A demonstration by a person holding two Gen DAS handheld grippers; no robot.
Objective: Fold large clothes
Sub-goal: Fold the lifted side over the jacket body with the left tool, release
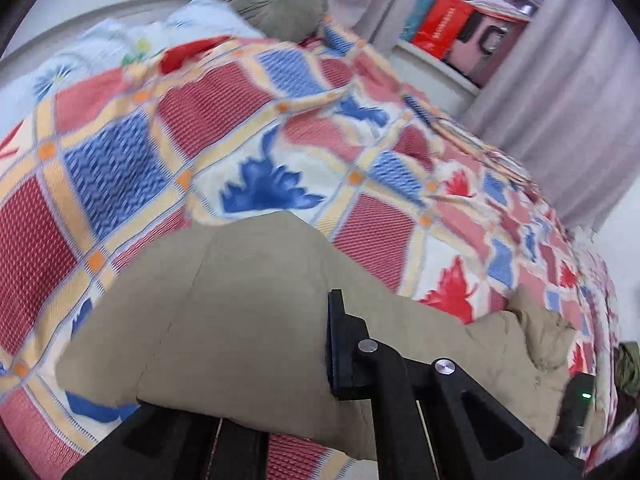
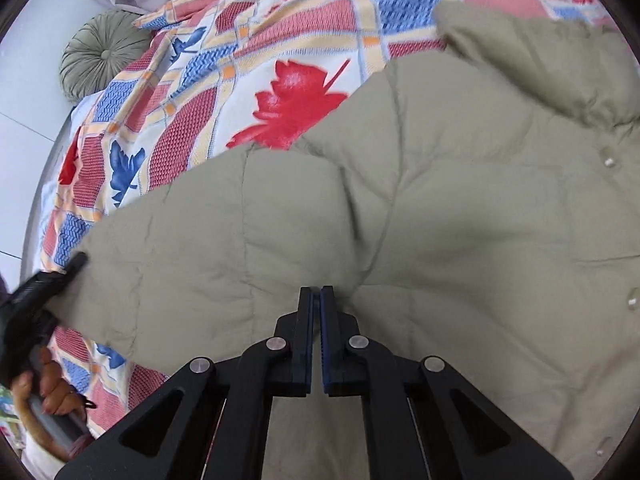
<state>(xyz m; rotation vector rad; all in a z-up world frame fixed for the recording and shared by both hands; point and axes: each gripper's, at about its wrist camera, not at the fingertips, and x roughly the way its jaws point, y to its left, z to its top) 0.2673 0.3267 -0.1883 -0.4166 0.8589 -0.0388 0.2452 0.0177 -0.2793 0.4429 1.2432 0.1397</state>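
Your matte black grippers

Your right gripper [image 2: 317, 300] has blue-padded fingers [image 2: 329, 336], silver pivot screws; your bare hand [image 2: 50, 386] wraps the left gripper [image 1: 240, 368] handle.
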